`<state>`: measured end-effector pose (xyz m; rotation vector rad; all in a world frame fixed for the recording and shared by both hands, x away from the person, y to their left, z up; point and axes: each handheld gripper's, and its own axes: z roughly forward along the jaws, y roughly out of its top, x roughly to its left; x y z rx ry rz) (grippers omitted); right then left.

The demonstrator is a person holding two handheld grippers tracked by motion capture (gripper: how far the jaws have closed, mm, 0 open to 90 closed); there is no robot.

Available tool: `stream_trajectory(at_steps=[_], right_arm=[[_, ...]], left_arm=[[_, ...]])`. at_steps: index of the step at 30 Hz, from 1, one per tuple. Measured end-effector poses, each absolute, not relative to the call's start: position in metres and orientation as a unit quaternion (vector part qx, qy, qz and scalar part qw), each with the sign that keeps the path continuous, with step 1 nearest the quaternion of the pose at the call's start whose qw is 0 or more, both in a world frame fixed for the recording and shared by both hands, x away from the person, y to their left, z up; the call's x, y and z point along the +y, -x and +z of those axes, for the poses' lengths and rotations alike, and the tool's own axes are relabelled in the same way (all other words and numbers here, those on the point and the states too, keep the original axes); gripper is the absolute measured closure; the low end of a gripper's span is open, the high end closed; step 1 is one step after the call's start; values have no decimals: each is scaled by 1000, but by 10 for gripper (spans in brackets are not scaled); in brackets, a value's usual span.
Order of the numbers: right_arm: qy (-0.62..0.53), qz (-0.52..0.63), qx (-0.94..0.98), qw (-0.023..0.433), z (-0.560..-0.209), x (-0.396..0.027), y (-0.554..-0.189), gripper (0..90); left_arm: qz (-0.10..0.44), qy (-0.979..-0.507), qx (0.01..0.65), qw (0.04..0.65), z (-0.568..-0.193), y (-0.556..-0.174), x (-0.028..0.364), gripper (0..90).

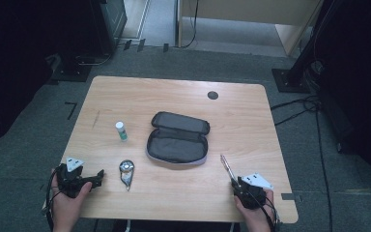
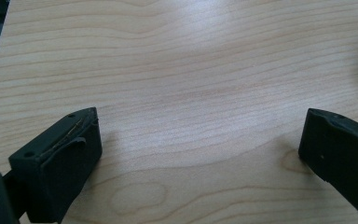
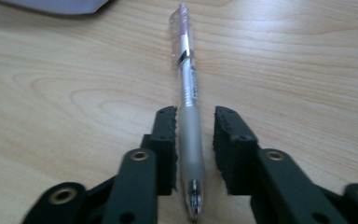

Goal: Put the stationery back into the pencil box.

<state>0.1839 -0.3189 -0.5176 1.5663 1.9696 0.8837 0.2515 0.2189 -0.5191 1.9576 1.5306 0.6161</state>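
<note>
A clear pen (image 3: 189, 93) with a frosted grip lies flat on the wooden table (image 1: 174, 92), tip pointing back at me. It sits between the jaws of my right gripper (image 3: 195, 114), which are open: a narrow gap shows beside the right pad. From above, the pen (image 1: 226, 166) reaches out from the right gripper (image 1: 239, 182) near the table's front right. My left gripper (image 1: 99, 175) rests at the front left. Its jaws stand wide apart over bare wood in the left gripper view, so the left gripper (image 2: 200, 126) is open and holds nothing.
An open dark pencil pouch (image 1: 178, 137) lies in the middle of the table. A small white tube with a green band (image 1: 121, 131) stands to its left. A round tape dispenser (image 1: 126, 169) lies near the left gripper. A dark grommet (image 1: 213, 94) sits at the back.
</note>
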Motion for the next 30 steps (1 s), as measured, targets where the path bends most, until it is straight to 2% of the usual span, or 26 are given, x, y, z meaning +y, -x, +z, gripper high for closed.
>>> stream_trajectory(at_steps=[1,2,3,5,12,16,30], right_arm=[[-569,325,718,236,-518,-320,-183,694],[-569,326,718,235,-518,-320,-183,718],[-569,324,718,236,-518,-321,-183,782],[-572,325,717,232,-517,-323,-184,809],[-560,327,729,219,-515,-324,-186,814],[-551,330,732,227,-508,-322,-186,815],[-523,360,733,243,-468,-315,-201,815]], left_arm=[[231,-733,573,287,-519,-251,219,0],[231,-732,573,287,-519,-251,219,0],[231,-732,573,287,-519,-251,219,0],[231,-732,573,287,-519,-251,219,0],[231,-732,573,287,-519,-252,219,0],[231,-732,573,287,-519,-252,219,0],[230,-733,573,287,-519,-252,219,0]])
